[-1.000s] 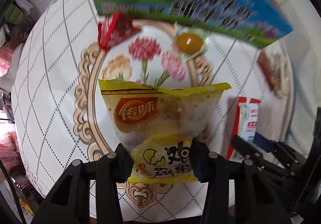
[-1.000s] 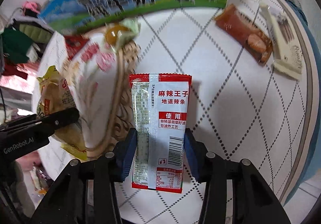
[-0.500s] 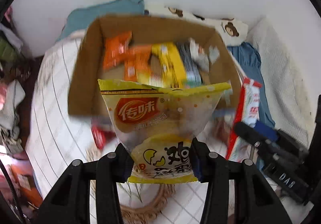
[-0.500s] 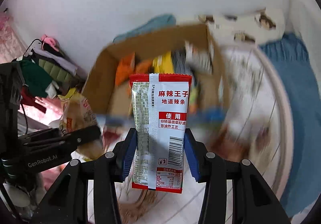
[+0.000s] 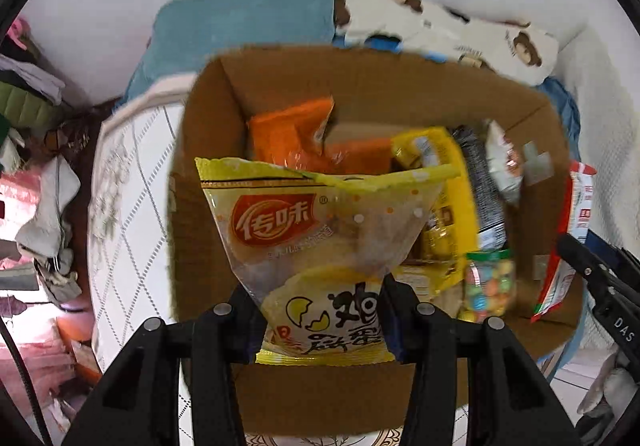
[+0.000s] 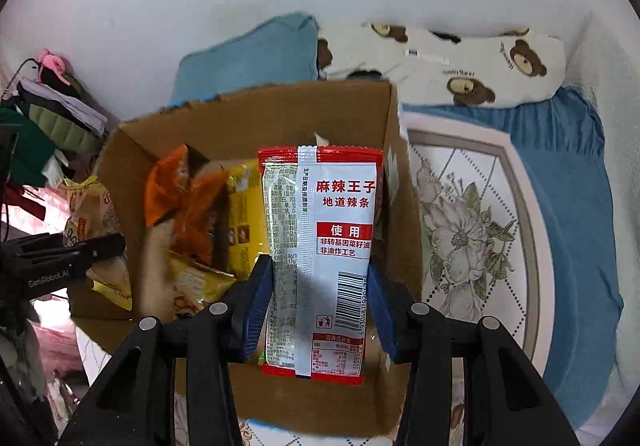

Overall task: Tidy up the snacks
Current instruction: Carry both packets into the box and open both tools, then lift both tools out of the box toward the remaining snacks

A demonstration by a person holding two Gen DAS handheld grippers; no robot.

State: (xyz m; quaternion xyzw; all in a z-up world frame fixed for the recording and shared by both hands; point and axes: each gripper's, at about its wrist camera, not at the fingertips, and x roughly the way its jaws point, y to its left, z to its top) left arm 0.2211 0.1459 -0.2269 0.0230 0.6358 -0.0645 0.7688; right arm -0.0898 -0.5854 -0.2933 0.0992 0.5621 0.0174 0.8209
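Under both of your tools lies the bed, its quilted floral cover (image 6: 472, 230) showing free surface to the right of the box. A blue sheet (image 6: 572, 206) runs along the cover's outer border. At the head, against the white wall, a blue pillow (image 5: 248, 14) and a bear-print pillow (image 6: 460, 62) lie side by side, just beyond the box's far wall. A heap of clothes (image 6: 52, 118) crowds the left edge.

The open cardboard box (image 5: 360, 86) stands on the cover with all four walls upright. Its far rim sits near the pillows, and its near wall lies just below your fingers. Inside, orange packets (image 5: 288, 130) lean in the far left corner, with a yellow pack (image 5: 452, 182) beside them. A dark striped packet (image 5: 480, 182) follows toward the right wall. A small jar of coloured sweets (image 5: 488, 282) stands toward the near right. The near wall shows bare cardboard.

Your left gripper (image 5: 322, 306) is clamped narrow on the lower part of the yellow egg-cake packet (image 5: 328, 230). The packet hangs over the box's left half, its jagged top edge reaching above the orange packets.

Your right gripper (image 6: 320, 286) has its blue pads set against both long edges of the red-and-white spicy-strip packet (image 6: 324, 246). It holds the packet upright over the right half of the box, just inside the right wall. The two tools hang side by side but apart.
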